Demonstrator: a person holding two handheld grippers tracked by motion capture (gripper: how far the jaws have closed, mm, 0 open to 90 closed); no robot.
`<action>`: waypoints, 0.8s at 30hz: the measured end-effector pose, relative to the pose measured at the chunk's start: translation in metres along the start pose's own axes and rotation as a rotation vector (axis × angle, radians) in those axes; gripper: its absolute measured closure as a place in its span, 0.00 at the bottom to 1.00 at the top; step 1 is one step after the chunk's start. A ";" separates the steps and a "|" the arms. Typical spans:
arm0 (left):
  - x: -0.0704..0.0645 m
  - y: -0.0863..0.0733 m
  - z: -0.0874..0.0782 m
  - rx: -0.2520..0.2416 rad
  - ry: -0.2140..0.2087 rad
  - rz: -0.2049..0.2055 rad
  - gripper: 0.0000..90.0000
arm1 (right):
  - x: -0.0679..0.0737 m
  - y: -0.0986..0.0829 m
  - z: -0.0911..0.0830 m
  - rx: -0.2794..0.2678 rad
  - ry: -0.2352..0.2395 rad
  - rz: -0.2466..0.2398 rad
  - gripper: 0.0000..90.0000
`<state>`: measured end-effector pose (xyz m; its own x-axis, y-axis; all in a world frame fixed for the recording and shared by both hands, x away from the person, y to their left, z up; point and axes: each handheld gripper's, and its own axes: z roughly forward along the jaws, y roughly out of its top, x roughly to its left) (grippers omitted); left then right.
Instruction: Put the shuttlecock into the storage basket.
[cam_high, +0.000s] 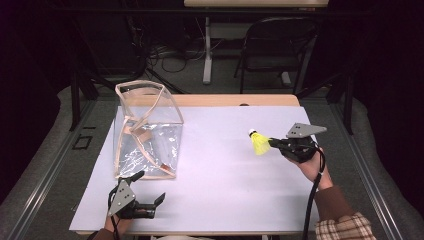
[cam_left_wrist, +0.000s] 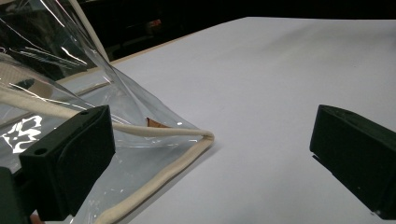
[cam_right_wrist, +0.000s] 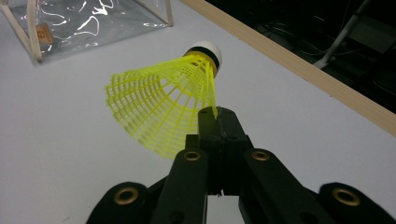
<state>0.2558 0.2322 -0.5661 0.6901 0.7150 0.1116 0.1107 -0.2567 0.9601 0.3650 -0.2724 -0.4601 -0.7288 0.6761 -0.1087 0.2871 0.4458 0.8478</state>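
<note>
1. Two grippers are at work over a table (cam_high: 225, 200) covered with a white sheet.
2. The right gripper (cam_high: 272, 143), held in the person's right hand (cam_high: 314, 167), has its jaws pinched together on the rim of a yellow shuttlecock (cam_high: 259, 142). In the right gripper view the shuttlecock (cam_right_wrist: 163, 107) is gripped by the edge of its mesh skirt, and its white cap points away from the jaws.
3. In the high view the shuttlecock sits at the right side of the sheet, well apart from the bag.
4. A clear plastic bag (cam_high: 147, 132) with cream piping stands on the left side of the sheet, its mouth open at the top.
5. The left gripper (cam_high: 150, 187) is near the front left corner of the table, just in front of the bag, with its jaws spread wide and nothing between them.
6. In the left gripper view the bag's (cam_left_wrist: 116, 135) near corner lies on the sheet beside the left-hand jaw; I cannot tell whether they touch.
7. A dark chair (cam_high: 277, 45) stands beyond the table.
</note>
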 end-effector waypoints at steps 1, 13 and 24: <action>0.000 0.000 0.000 0.000 0.000 0.000 0.00 | 0.000 0.002 -0.001 -0.001 -0.002 -0.002 1.00; 0.000 0.000 0.000 -0.001 0.003 0.003 0.00 | -0.003 0.012 -0.003 -0.005 -0.023 0.005 1.00; 0.000 0.000 0.000 -0.003 0.002 0.001 0.00 | -0.005 0.024 0.000 -0.018 -0.042 0.006 1.00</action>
<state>0.2562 0.2322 -0.5659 0.6888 0.7160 0.1134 0.1075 -0.2556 0.9608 0.3752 -0.2648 -0.4389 -0.7000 0.7030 -0.1255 0.2799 0.4318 0.8574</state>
